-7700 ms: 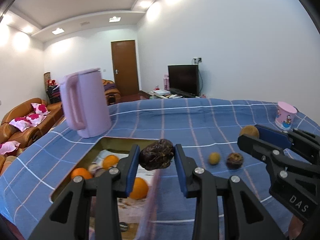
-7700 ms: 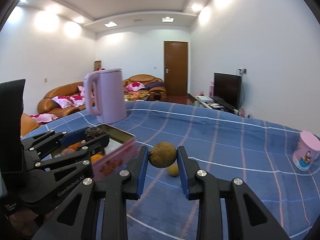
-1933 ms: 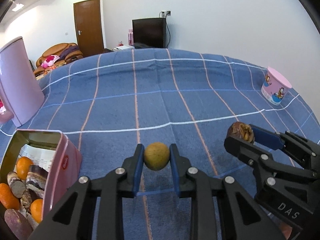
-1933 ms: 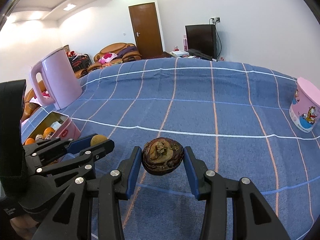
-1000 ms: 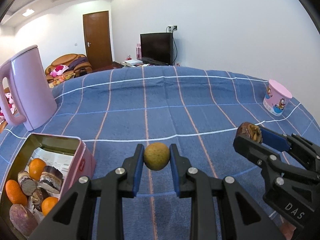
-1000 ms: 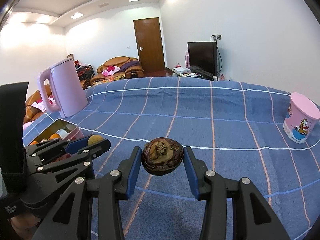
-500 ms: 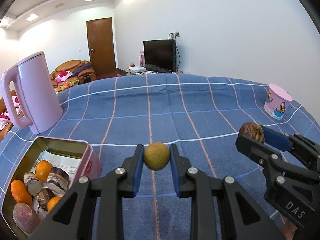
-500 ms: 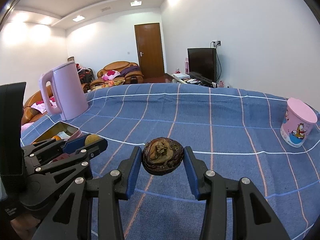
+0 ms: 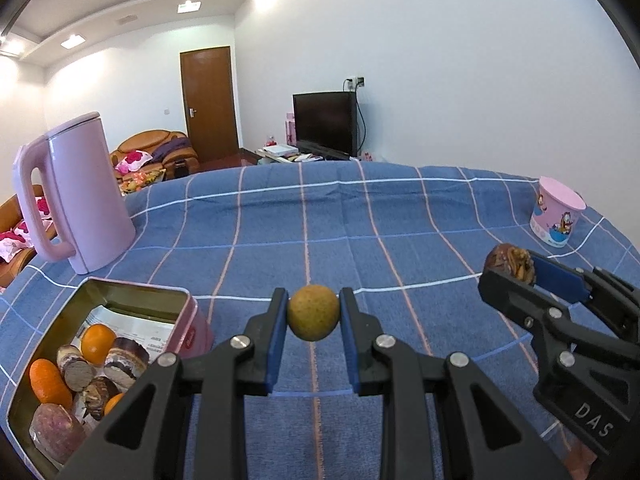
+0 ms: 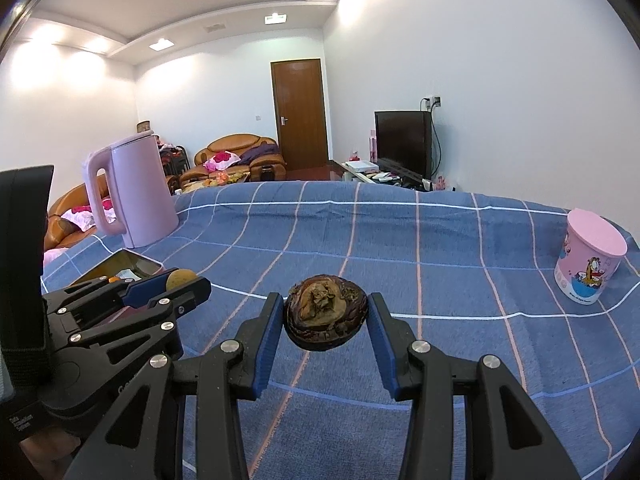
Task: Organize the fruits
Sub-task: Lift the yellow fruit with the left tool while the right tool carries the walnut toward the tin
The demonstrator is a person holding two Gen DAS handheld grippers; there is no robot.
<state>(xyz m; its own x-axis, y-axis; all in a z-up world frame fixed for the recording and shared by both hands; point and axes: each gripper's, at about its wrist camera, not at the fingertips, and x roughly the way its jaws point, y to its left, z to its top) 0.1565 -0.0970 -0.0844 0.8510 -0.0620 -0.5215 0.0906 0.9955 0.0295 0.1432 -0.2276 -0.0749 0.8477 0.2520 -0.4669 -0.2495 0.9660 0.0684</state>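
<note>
The left gripper (image 9: 313, 317) tilts gently downward, its blue pads (image 9: 277, 336) clamped on a small yellow fruit (image 9: 313, 317); beside it the right gripper (image 10: 326, 317), tilted likewise, pinches a dark wrinkled fruit (image 10: 325, 317).

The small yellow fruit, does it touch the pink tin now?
Apart. In the left wrist view the small yellow fruit sits between the left tongs, with blue cloth showing between it and the pink tin.

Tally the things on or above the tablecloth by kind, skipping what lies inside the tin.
kettle: 1
cup: 1
tin: 1
held fruits: 2, a round yellowish fruit and a dark wrinkled fruit
Total: 5
</note>
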